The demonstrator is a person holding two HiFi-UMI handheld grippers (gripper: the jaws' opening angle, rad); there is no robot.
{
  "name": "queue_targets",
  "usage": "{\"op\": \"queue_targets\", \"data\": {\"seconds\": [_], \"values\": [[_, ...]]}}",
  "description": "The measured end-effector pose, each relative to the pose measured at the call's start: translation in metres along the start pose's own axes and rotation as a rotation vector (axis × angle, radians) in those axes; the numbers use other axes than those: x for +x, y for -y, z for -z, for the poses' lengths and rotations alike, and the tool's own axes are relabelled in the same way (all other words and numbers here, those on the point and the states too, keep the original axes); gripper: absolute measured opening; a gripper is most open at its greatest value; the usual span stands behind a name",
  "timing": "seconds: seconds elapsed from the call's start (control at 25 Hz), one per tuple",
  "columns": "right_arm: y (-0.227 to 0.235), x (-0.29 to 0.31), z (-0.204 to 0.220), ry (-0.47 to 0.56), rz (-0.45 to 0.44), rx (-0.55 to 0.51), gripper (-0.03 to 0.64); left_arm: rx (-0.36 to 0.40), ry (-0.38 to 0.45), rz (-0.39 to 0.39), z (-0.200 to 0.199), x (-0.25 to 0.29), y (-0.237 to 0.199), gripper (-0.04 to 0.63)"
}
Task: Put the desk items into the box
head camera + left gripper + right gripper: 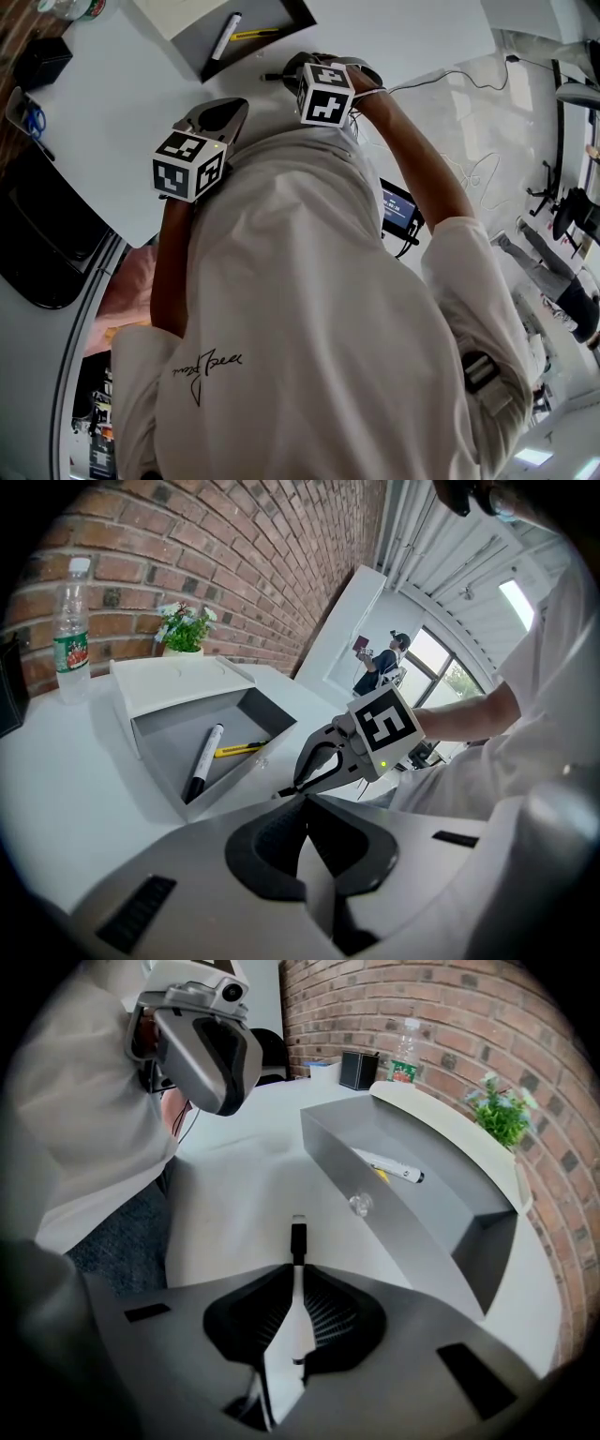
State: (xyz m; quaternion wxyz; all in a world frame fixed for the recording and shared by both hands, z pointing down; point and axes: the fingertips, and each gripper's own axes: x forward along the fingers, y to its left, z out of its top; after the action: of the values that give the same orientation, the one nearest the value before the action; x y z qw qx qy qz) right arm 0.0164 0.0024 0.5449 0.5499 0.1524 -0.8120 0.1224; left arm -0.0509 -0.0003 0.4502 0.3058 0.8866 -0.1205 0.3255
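right gripper (296, 1269) jaws pinching slim black item (298, 1238), box (422, 1232) beside

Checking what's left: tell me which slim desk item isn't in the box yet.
The slim black item between the right gripper's jaws, over the table. The marker and yellow cutter already lie inside the box.

Marker (202, 761) and knife (242, 749) lie in the box (178, 726) — bottle (71, 635) near it.

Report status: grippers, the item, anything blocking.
Left gripper shut, empty. Right gripper shut on slim black stick at white table. Open grey box just ahead, nothing blocking.
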Motion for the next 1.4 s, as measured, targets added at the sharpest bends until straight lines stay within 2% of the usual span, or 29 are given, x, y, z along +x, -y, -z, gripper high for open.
{"op": "queue_targets", "data": {"seconds": [0.36, 0.92, 1.4], "values": [[-0.010, -0.003, -0.001, 0.024, -0.019, 0.100, 0.055, 0.011, 0.002, 0.001, -0.001, -0.001, 0.001, 0.005], [-0.015, -0.016, -0.003, 0.079, 0.010, 0.220, 0.055, 0.019, 0.016, 0.002, -0.003, -0.002, 0.003, 0.005], [-0.025, -0.030, 0.000, 0.099, 0.041, 0.263, 0.055, 0.024, 0.019, 0.017, -0.003, -0.001, 0.005, 0.005]]}}
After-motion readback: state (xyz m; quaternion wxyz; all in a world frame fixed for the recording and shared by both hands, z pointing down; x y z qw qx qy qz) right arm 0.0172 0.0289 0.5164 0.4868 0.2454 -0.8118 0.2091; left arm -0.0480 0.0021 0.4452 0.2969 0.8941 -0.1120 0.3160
